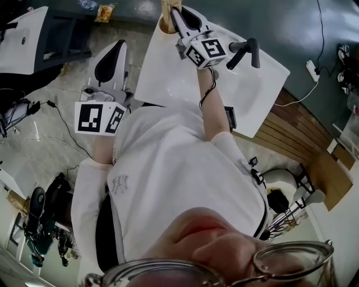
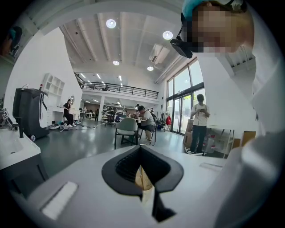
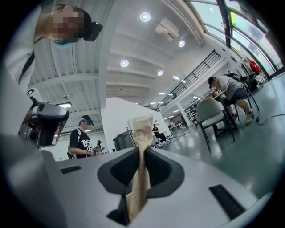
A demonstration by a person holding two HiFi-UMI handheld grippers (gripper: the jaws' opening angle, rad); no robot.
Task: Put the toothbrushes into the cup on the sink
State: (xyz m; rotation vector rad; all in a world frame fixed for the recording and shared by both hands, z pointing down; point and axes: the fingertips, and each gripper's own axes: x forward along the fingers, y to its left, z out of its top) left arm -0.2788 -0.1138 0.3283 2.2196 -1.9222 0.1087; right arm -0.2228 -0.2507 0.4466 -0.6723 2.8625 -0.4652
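A white sink [image 1: 263, 84] with a black faucet [image 1: 244, 52] lies at the top of the head view. A tan cup [image 1: 164, 26] stands on its far left corner. My right gripper [image 1: 175, 12] hovers right by the cup, shut on a tan paper-wrapped toothbrush [image 3: 141, 133] that stands upright between its jaws. My left gripper [image 1: 114, 47] hangs left of the sink, off its edge, over the floor. In the left gripper view its jaws [image 2: 141, 151] are shut on another tan wrapped toothbrush [image 2: 143, 179], of which only a sliver shows.
A second white basin unit [image 1: 22, 36] stands at the far left. Cables [image 1: 61, 120] trail over the floor there. A power strip [image 1: 312, 69] and wooden planks [image 1: 297, 137] lie right of the sink. The person's white-sleeved body fills the middle of the head view.
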